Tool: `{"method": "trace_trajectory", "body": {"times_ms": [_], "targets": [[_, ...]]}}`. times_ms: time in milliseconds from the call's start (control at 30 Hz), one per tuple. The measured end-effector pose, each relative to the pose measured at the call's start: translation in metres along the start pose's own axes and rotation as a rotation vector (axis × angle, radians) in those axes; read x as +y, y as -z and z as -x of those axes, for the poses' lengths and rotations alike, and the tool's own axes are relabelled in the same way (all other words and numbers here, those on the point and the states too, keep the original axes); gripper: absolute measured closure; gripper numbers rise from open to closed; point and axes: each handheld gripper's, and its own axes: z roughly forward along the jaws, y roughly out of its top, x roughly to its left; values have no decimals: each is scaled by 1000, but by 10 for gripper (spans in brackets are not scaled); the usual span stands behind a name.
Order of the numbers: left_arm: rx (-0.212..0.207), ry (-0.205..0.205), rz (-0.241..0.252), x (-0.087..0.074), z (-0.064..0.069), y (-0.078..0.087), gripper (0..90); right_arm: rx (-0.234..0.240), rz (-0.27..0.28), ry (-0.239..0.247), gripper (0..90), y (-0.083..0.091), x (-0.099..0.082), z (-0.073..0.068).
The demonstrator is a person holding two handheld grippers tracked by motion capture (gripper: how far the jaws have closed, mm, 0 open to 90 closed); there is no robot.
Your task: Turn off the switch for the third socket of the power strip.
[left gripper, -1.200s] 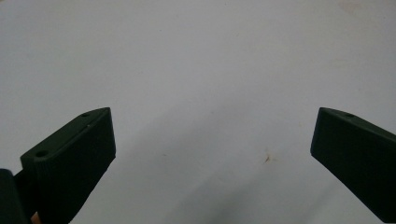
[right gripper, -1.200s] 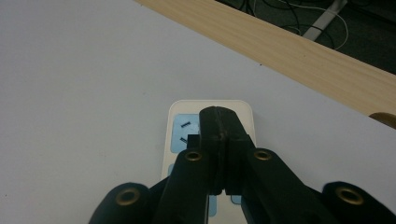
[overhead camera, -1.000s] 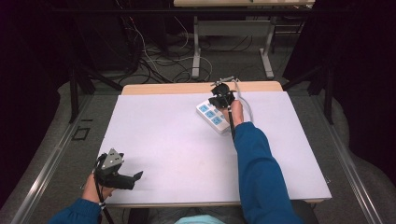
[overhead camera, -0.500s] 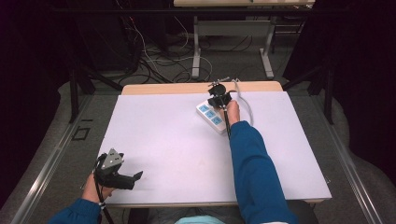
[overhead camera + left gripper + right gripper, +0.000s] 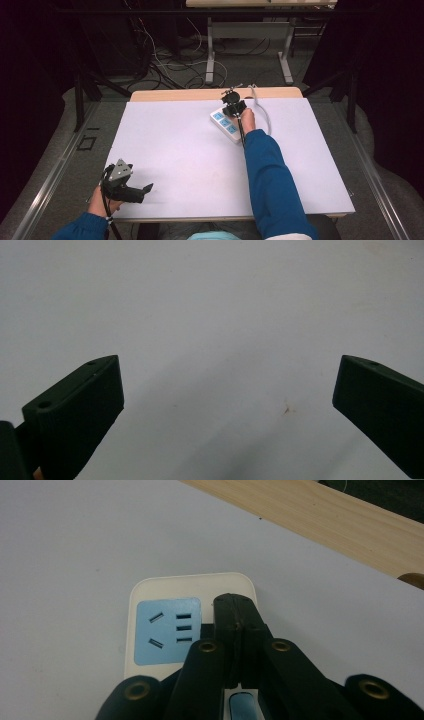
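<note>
The strip (image 5: 226,123) lies far, right of centre on the table (image 5: 175,150). The right gripper (image 5: 235,611), jaws closed and empty, sits over it. The left gripper (image 5: 227,390) is wide open, empty, near-left.

Blue long sleeves (image 5: 267,175) cover both forearms. Each black plastic two-jaw gripper (image 5: 147,188) trails a black cable (image 5: 106,212); brass-ringed screw holes (image 5: 207,646) dot the right gripper's linkage.

Lab-like recording space, white-topped table (image 5: 190,150), black curtains (image 5: 385,60), loose floor cables (image 5: 165,70), metal desk frame (image 5: 250,35)
</note>
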Motion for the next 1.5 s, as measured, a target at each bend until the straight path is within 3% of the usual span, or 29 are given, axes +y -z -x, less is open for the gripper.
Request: {"method": "trace_trajectory", "body": {"times_ms": [200,667,933,1500], "targets": [[4,-1,-1,0,1,0,2,-9,-25,13,900,0,1,-2],[-2,-13,-14,0,0,0,2,-13,-6,15,900,-2,2,-1],[-4,-6,-8,0,0,-2,2,-8,-24,-7,900,-1,3,-2],[-6,-8,-17,0,0,-1,2,-21,-24,9,900,-1,2,-1]]}}
